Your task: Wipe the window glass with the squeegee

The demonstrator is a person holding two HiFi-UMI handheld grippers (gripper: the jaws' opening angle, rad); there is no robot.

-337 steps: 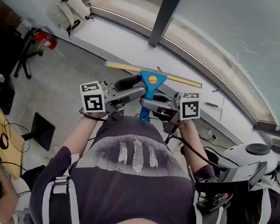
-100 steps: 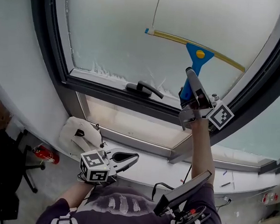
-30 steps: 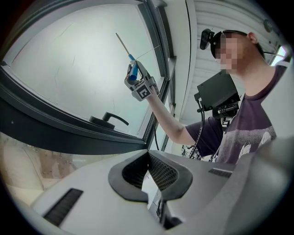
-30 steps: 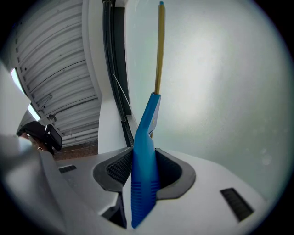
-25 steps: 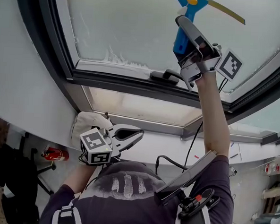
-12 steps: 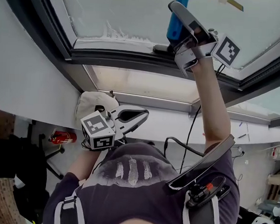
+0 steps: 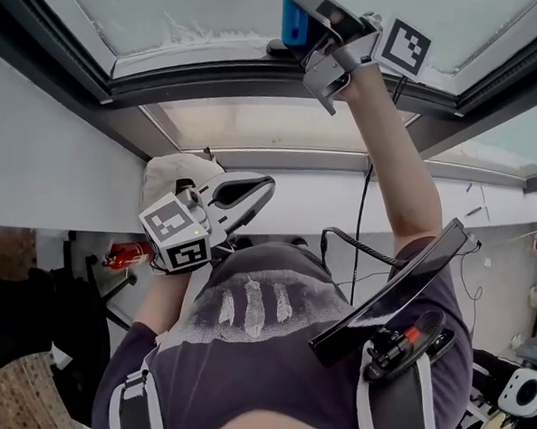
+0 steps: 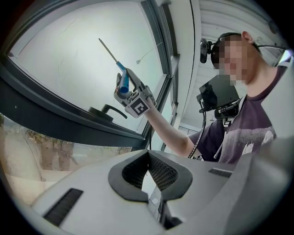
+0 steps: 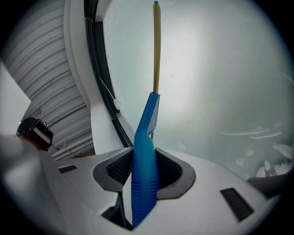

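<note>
The squeegee has a blue handle and a long yellow-edged blade that lies against the pale window glass. My right gripper is shut on the handle and is raised to the pane. In the head view it sits at the top edge, with only the handle showing and the blade out of the picture. The left gripper view shows the blade as a thin line on the glass, above the black window handle. My left gripper is held at chest height, shut and empty.
A dark window frame runs under the pane, with a white sill below it. A white bag lies on the sill beside my left gripper. A red fire extinguisher stands on the floor. A cable hangs along the right arm.
The right gripper has drawn the squeegee down the glass toward the frame and window handle. The head view has tilted down, so the blade has left the picture. The left gripper has stayed put.
</note>
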